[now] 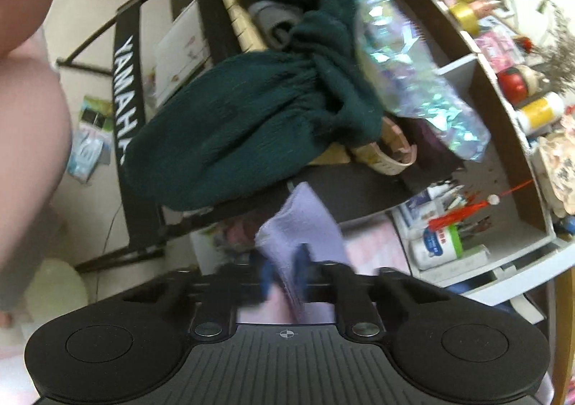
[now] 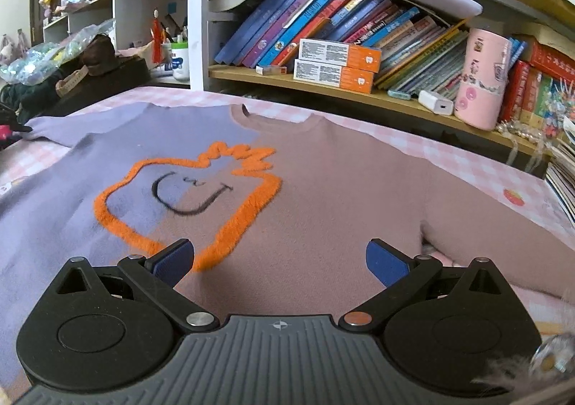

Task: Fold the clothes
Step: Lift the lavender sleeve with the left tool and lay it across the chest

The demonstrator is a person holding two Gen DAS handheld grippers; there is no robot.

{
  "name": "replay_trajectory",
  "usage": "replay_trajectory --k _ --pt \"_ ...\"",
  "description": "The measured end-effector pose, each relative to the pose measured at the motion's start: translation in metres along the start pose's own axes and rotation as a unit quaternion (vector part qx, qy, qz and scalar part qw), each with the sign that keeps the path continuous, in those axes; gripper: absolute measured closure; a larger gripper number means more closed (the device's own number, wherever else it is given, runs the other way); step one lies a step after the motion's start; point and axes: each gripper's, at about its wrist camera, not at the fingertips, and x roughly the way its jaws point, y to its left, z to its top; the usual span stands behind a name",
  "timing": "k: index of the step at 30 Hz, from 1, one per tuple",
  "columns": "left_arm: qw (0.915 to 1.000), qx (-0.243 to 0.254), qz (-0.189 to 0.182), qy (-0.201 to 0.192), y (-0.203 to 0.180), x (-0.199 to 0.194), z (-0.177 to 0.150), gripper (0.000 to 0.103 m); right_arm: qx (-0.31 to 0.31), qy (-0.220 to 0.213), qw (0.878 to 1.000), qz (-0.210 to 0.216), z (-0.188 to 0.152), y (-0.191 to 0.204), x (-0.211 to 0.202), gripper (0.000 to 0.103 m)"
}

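Left gripper: fingers pressed together, pinching a fold of lilac knit, the sweater's sleeve, which rises out of the grip; view tilted and blurred. Beyond it, a dark green garment heaped on a black keyboard with "YAMAHA" in white letters along its end. Over that heap, an iridescent plastic bag. Further out, cluttered shelf compartments with a yellow-labelled jar and a red tassel.

Right gripper: fingers spread wide, blue pads hovering over the sweater, nothing between them. Sweater laid flat, front up, on a pink checked worktop; left half lilac, right half dusty pink, with a fuzzy orange outline around a black smiling face across the middle. Neckline towards the bookshelf. On that shelf, leaning books with spines too small to read, two stacked white-and-orange boxes, a white charger and a pink tumbler with stickers.
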Motion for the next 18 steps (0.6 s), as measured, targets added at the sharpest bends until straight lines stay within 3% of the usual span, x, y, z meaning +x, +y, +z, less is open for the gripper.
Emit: replay_trajectory --k 5,9,13,18 --pt "0.997 0.07 -0.025 -0.018 -0.035 -0.018 -0.002 0.1 -0.014 0.012 1.0 -0.006 -0.017 -0.002 -0.021 0.0" --pt "0.9896 0.125 -0.07 -0.012 -0.082 -0.032 -0.012 0.1 -0.027 0.021 0.999 -0.011 -0.03 -0.002 -0.03 0.0" --pt "0.9746 0.181 -0.133 0.003 -0.144 -0.043 -0.036 0.1 -0.014 0.026 1.0 0.002 -0.033 -0.007 -0.031 0.0" --pt "0.9476 0.234 -0.214 0.035 -0.224 -0.047 -0.087 0.1 -0.008 0.033 0.999 0.015 -0.033 -0.009 -0.029 0.0"
